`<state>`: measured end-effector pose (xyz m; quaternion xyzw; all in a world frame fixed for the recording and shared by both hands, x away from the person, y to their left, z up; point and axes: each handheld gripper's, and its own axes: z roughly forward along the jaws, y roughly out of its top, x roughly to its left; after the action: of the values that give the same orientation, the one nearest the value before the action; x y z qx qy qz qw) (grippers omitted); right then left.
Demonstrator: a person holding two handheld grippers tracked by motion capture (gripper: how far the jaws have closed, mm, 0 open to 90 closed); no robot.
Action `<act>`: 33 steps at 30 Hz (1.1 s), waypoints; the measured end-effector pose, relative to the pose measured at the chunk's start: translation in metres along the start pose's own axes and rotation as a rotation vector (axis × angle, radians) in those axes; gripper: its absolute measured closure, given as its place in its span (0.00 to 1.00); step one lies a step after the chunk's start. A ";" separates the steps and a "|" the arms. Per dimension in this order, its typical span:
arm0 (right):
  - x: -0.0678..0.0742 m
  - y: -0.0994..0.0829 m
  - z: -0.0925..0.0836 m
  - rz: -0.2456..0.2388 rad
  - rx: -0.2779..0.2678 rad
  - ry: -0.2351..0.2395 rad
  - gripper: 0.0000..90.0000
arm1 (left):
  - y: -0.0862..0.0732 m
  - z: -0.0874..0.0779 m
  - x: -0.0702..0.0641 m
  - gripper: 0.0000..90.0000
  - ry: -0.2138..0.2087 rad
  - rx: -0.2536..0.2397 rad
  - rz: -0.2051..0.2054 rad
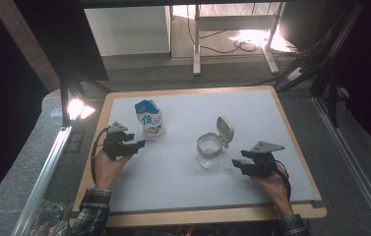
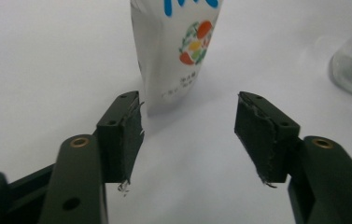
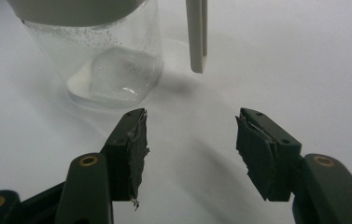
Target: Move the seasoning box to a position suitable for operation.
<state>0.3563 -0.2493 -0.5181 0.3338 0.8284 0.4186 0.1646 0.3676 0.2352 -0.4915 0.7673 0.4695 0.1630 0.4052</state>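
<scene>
While both claws stand spread with nothing between the pads, neither object is secured. Left claw point(image 1: 135, 145) sits just short of the upright white drink pouch point(image 1: 149, 119), which stands toward the table's point(image 1: 252, 105) far left. Right claw point(image 1: 238, 163) faces the clear plastic jar point(image 1: 209, 150), mid-table, its hinged lid point(image 1: 225, 130) flipped up and open. Risks, as judged: the pouch is soft and narrow-based, so an off-centre pinch or a nudge from one pad could tip it; squeezing hard might buckle it. A bump could slide the light jar.
</scene>
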 end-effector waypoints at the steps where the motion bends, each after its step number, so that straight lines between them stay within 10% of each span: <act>1: 0.000 -0.001 0.000 -0.002 0.000 0.003 0.47 | 0.002 0.000 0.001 0.48 -0.003 -0.002 -0.002; 33: 0.002 -0.009 0.005 -0.028 0.033 0.034 0.43 | 0.055 0.015 0.030 0.73 -0.103 -0.117 0.037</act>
<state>0.3537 -0.2488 -0.5280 0.3174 0.8426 0.4081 0.1507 0.4244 0.2417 -0.4621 0.7583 0.4235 0.1577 0.4698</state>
